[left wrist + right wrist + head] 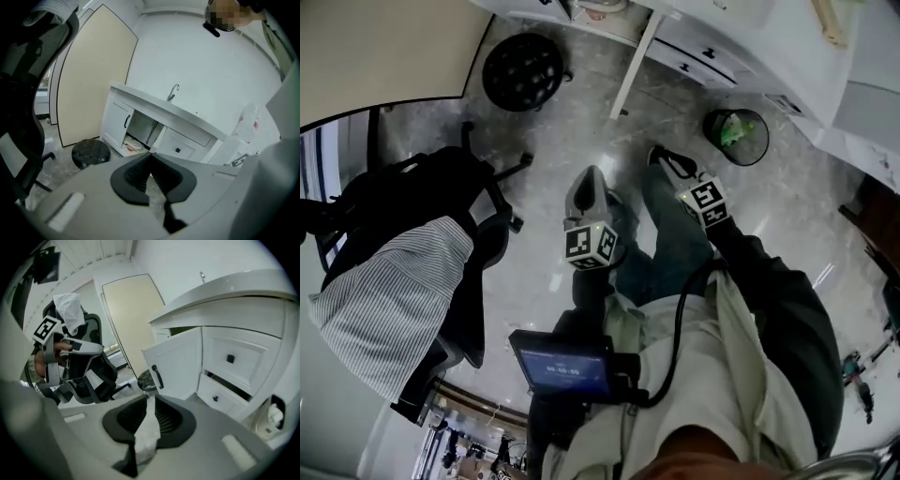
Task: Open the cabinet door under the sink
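Note:
The white sink cabinet (154, 124) stands under a counter with a faucet (173, 92). One cabinet door (180, 364) with a black handle (157, 376) is swung open; in the head view it shows edge-on (636, 66). Behind it lies an open compartment (140, 129). My left gripper (586, 190) is held over the floor, far from the cabinet, its tips (151, 157) meeting and empty. My right gripper (658, 155) hangs nearer the cabinet, a little short of the open door. A narrow gap shows between its jaws (149, 398), with nothing in it.
A black round stool (523, 70) stands in front of the cabinet's left part. A mesh waste bin (738, 136) sits on the floor at the right. An office chair (422, 244) draped with a striped cloth is at my left. Two drawers (229, 359) flank the open door.

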Demonstrator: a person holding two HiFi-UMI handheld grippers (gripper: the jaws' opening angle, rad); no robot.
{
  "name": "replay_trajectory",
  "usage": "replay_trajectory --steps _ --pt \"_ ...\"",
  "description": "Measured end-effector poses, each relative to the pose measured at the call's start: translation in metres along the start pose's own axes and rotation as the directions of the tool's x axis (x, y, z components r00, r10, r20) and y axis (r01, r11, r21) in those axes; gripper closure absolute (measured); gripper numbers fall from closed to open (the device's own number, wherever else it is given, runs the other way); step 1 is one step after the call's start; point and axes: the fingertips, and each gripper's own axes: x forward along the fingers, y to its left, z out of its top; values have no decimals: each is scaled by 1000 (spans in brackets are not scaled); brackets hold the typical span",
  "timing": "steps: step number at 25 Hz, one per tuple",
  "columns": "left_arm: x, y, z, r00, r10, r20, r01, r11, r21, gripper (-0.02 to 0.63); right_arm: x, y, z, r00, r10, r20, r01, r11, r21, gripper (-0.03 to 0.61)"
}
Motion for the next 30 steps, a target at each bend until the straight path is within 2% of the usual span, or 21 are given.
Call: replay_trajectory --steps 4,7,12,17,20,26,30 --pt "-52 -11 27 998 -47 31 46 999 13 607 -58 16 17 994 -69 83 53 983 173 531" --pt "-100 -10 43 995 -72 62 70 997 35 607 -88 59 40 982 -76 171 33 970 239 531" --pt "-158 -13 60 989 -131 62 125 988 95 607 -114 145 76 956 -18 293 -54 971 235 531" --pt "-199 -20 68 981 -180 76 171 979 111 607 -129 205 73 963 22 270 -82 974 213 531" --pt "-214 -33 67 973 -216 81 206 972 114 607 -147 216 67 968 15 251 -69 976 208 531" --pt "-227 -54 65 959 -275 70 264 955 135 607 -176 214 64 957 -36 288 -38 968 248 531" --pt "-222 -68 76 950 -301 81 285 944 166 607 -182 212 68 956 -10 292 -62 970 236 531"
